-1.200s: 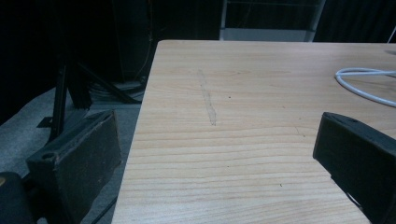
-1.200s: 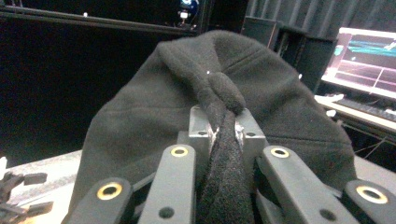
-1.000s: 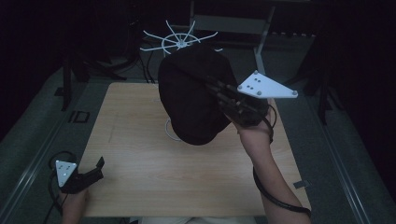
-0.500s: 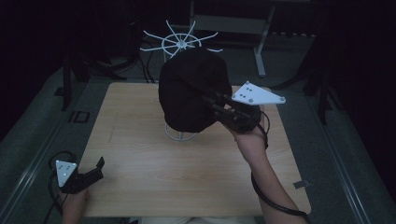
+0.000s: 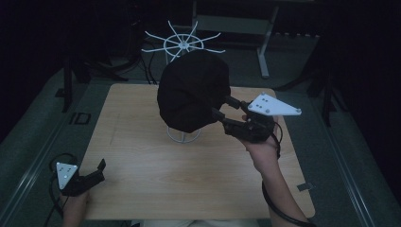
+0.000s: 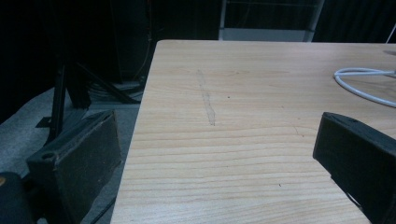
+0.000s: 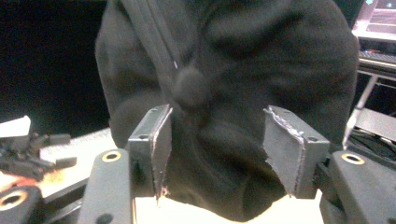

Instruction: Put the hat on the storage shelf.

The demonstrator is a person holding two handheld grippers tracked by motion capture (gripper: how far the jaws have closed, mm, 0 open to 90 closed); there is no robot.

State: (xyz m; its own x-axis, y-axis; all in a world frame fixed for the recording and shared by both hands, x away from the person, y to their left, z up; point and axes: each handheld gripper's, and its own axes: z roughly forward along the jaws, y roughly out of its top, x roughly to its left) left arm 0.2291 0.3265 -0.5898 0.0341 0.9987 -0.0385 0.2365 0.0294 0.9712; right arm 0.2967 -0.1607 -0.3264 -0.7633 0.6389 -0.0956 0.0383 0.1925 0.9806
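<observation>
A wooden table (image 5: 142, 189) carries a white wire stand (image 5: 183, 136) topped by a black cap (image 5: 191, 94), just ahead of the right gripper (image 5: 222, 109), jaws apart. The left gripper (image 5: 97, 170) rests at the near corner, jaws apart and empty.

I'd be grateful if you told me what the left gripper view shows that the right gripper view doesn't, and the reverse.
Left gripper view: bare wooden table with a faint streak, a white wire loop at the right edge, and its own tongs wide open over the wood.

Right gripper view: a black hat right in front of its open tongs.

Both: a pair of black tongs and dark surroundings.
</observation>
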